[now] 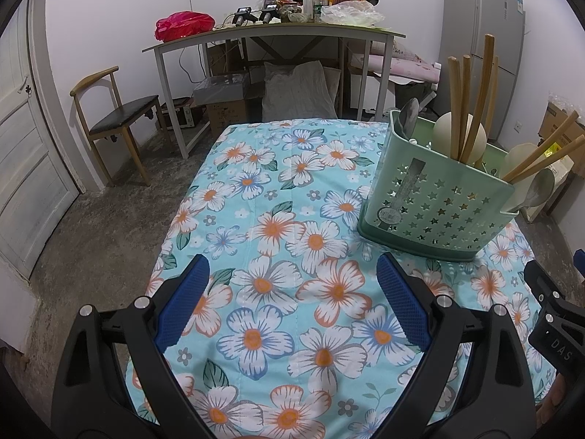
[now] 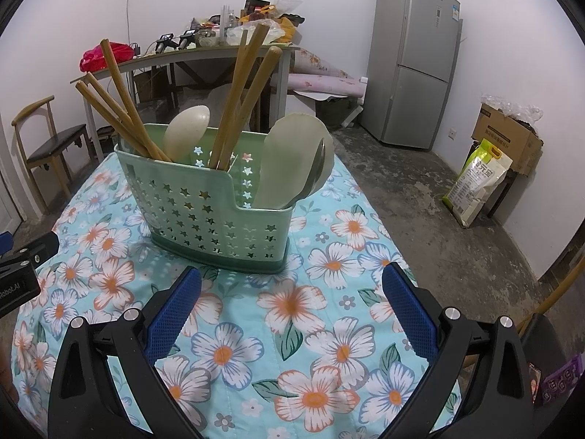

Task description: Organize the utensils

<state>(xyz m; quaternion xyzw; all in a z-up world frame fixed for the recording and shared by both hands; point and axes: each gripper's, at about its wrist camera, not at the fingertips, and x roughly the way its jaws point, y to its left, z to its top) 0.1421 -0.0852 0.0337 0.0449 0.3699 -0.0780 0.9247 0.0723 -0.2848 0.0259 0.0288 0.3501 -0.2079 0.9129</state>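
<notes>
1. Left gripper [image 1: 292, 285]: jaws spread wide, nothing between them. It hovers over bare cloth toward the surface's near left part, well apart from the holder. Blue textured pads face each other.

2. Surface [image 1: 263, 190]: covered in a turquoise floral cloth. No loose utensil shows on it in either view.

3. Utensil holder [image 2: 204, 216]: pale green plastic, star-shaped perforations, darker green base. It stands upright toward the far right part of the surface as the left wrist view shows it, and straight ahead of the right gripper in the right wrist view. A divider splits it into compartments.

4. Wooden chopsticks [image 2: 120, 117]: several, leaning out of the holder's left compartment; further wooden handles [image 2: 241, 98] rise from the middle.

5. Pale spoons and ladles: one cream spoon [image 2: 186, 131] in the middle, a larger pale scoop [image 2: 289, 161] with a metal spoon [image 2: 318, 168] against it in the low right-hand compartment.

6. Right gripper [image 2: 290, 289]: jaws spread wide, empty, near the holder's front wall but not touching it.

7. Judgement on the step: with everything already stowed, the work appears at or near its end; any remaining step would be tidying what leans. To do that well, approach from above, close on one handle only, near its upper end, and lift straight so neighbours do not drag. The light holder may tip or slide on the cloth; the free gripper could steady its rim.
</notes>
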